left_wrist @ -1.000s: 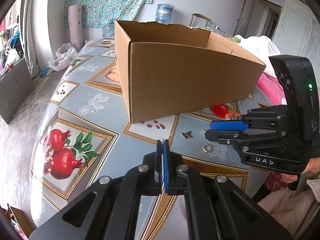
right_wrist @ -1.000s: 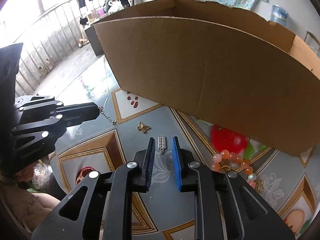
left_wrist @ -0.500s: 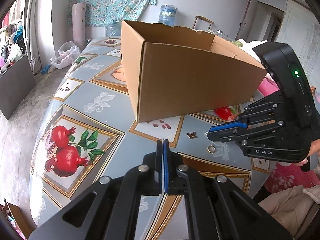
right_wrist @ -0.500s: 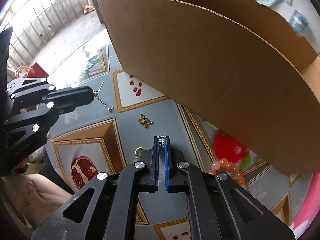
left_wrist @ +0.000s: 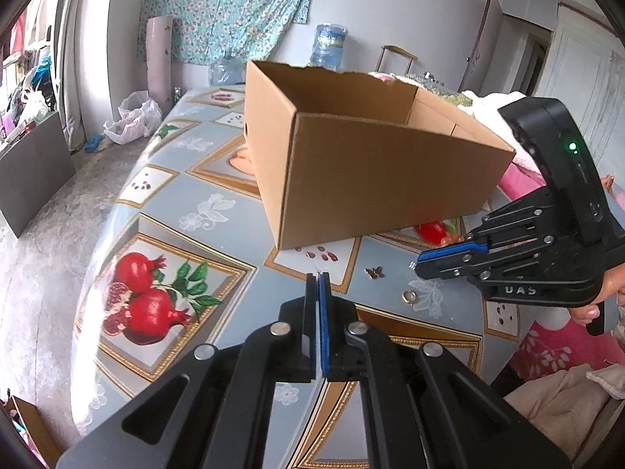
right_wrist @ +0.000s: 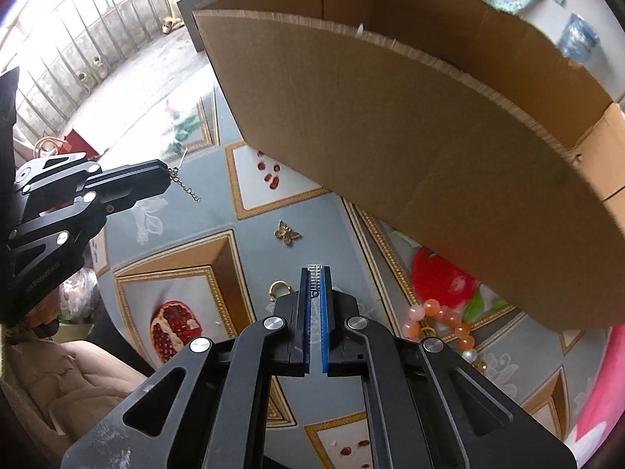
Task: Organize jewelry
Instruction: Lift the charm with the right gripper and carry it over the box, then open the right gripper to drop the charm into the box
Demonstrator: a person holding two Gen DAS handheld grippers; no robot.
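My right gripper [right_wrist: 315, 273] is shut on a small silver ladder-shaped piece [right_wrist: 315, 267] and holds it above the tablecloth, in front of the cardboard box [right_wrist: 390, 125]. In the left wrist view the right gripper [left_wrist: 417, 266] hangs at the right, near the box [left_wrist: 375, 179]. My left gripper [left_wrist: 318, 276] is shut; the right wrist view shows a short chain [right_wrist: 185, 187] dangling from its tip [right_wrist: 164, 172]. On the cloth lie a gold butterfly charm [right_wrist: 287, 231], a gold ring [right_wrist: 278, 288] and an orange bead bracelet [right_wrist: 441, 318].
The table [left_wrist: 187, 195] wears a grey cloth printed with pomegranates, and its rounded edge drops off at the left. The open-topped box fills the table's middle. A hand [left_wrist: 593, 305] holds the right gripper. Water bottles and bags stand on the floor beyond.
My right gripper closed on the silver piece that lay on the cloth and lifted it up. The left gripper stayed shut with its chain, barely moving.
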